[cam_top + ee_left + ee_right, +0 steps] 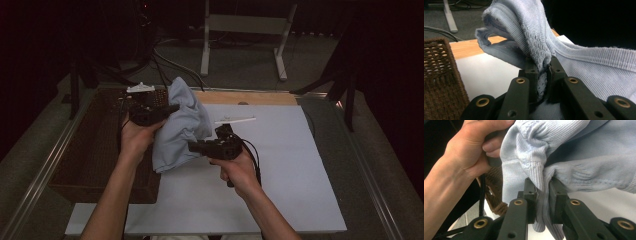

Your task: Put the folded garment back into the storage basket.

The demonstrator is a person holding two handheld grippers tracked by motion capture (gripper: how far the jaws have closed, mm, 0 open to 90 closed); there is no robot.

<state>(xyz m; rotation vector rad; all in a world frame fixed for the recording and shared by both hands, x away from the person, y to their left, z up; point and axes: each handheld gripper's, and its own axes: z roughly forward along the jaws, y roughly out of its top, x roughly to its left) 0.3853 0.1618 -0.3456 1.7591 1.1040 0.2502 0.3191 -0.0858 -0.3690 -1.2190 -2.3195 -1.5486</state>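
Note:
A pale blue knitted garment (pixel 181 125) hangs in the air between my two grippers, above the left part of the white sheet (pixel 280 165). My left gripper (pixel 172 107) is shut on its upper part; in the left gripper view the knit (pixel 534 42) bunches between the jaws of that gripper (pixel 541 67). My right gripper (pixel 192 146) is shut on a lower fold, and in the right gripper view the ribbed cloth (pixel 529 152) is pinched at that gripper (pixel 542 188). The person's left hand (pixel 471 150) shows behind it.
A dark brown woven basket (pixel 95 150) stands at the left of the table, also seen as the basket (pixel 439 82) in the left gripper view. A thin white strip (pixel 235 120) lies on the sheet. A wooden board edge (pixel 250 97) runs along the back. A metal frame (pixel 245 30) stands on the floor beyond.

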